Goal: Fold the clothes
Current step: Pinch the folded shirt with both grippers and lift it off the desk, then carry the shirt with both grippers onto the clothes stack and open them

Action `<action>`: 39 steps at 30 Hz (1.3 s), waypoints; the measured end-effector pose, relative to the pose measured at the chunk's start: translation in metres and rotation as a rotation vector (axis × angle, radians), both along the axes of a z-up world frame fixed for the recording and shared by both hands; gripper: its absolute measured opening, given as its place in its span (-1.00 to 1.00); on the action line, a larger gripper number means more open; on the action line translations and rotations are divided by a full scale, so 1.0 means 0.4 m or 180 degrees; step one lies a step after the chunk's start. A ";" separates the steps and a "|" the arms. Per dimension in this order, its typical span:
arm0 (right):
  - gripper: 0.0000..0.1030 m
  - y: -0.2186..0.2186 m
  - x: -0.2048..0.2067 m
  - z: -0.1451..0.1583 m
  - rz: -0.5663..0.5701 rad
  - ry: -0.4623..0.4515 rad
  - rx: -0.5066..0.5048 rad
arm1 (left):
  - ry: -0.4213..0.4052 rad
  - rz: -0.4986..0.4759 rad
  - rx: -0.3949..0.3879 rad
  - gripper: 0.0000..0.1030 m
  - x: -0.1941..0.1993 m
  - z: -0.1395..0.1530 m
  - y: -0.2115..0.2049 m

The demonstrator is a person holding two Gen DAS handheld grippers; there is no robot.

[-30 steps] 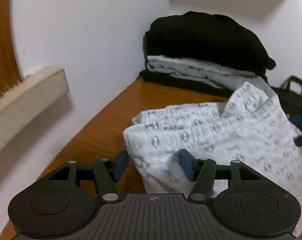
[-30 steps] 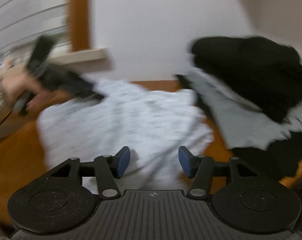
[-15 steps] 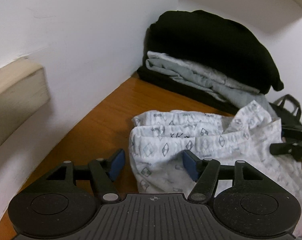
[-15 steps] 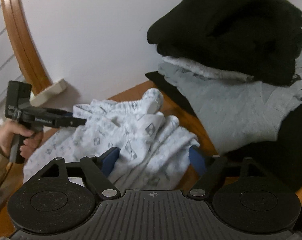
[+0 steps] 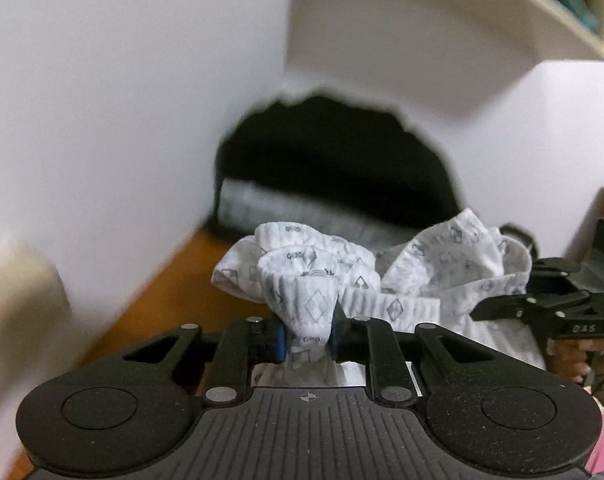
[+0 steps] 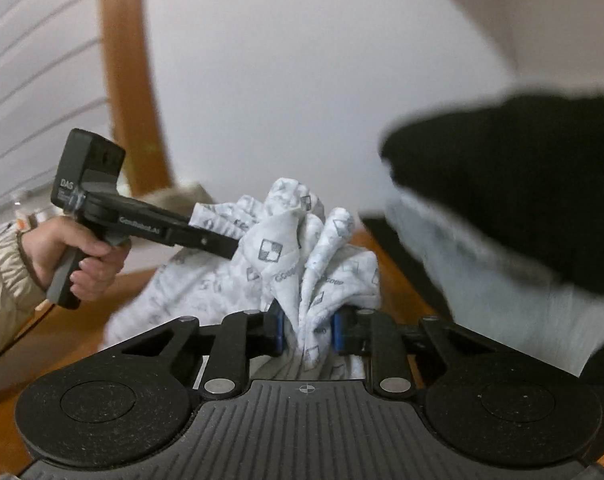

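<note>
Now pinched in both: left hand-held gripper [image 5: 308, 338] closing on a bunched edge of the white printed garment [image 5: 382, 280], right hand-held gripper [image 6: 308, 330] closing on another bunch, cloth between the blue pads. Garment raised just in front of the stack of folded clothes [image 5: 334, 184] over the bench [image 5: 150, 308]. Best drawn apart evenly, edge taut (no slack between grips). Readable: "DAS" and "GenRobot.AI" on left body, "GOOD" on cloth

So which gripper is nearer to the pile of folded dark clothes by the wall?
Right. The right gripper, closing on the white patterned garment, has the folded pile close beside it on its right. The left gripper, closing on the same garment, sits further back from the pile.
</note>
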State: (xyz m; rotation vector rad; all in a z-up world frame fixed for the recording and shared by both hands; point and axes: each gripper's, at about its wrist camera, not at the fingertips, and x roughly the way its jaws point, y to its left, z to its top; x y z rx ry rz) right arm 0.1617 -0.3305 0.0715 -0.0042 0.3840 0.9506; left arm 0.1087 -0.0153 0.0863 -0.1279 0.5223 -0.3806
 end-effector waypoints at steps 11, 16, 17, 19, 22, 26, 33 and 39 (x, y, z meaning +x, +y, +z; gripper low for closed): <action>-0.57 -0.093 -0.088 0.293 -0.0129 -0.0781 0.0524 | -0.1076 0.0167 0.0097 -0.61 -0.068 0.330 -0.060; -0.57 -0.135 0.032 0.396 -0.0371 -0.0833 0.0642 | -0.1174 0.0195 0.0256 -0.62 0.110 0.461 -0.126; -0.57 -0.146 0.070 0.407 -0.0447 -0.0796 0.0683 | -0.1174 0.0221 0.0300 -0.62 0.158 0.483 -0.136; -0.57 -0.177 0.155 0.419 -0.0617 -0.0688 0.0753 | -0.1130 0.0224 0.0384 -0.62 0.280 0.518 -0.168; -0.53 -0.226 0.313 0.413 -0.1065 -0.0267 0.0835 | -0.0976 0.0290 0.0631 -0.37 0.526 0.538 -0.240; -0.10 -0.279 0.513 0.341 -0.1982 0.0161 0.0671 | -0.0591 0.0539 0.1062 0.10 0.758 0.455 -0.323; -0.03 -0.309 0.510 0.232 -0.2086 -0.0271 0.0218 | -0.0456 0.0198 0.1041 0.24 0.768 0.311 -0.340; 0.00 -0.253 0.418 0.216 -0.1548 -0.0405 0.0334 | -0.0363 0.0239 0.0911 0.40 0.718 0.264 -0.308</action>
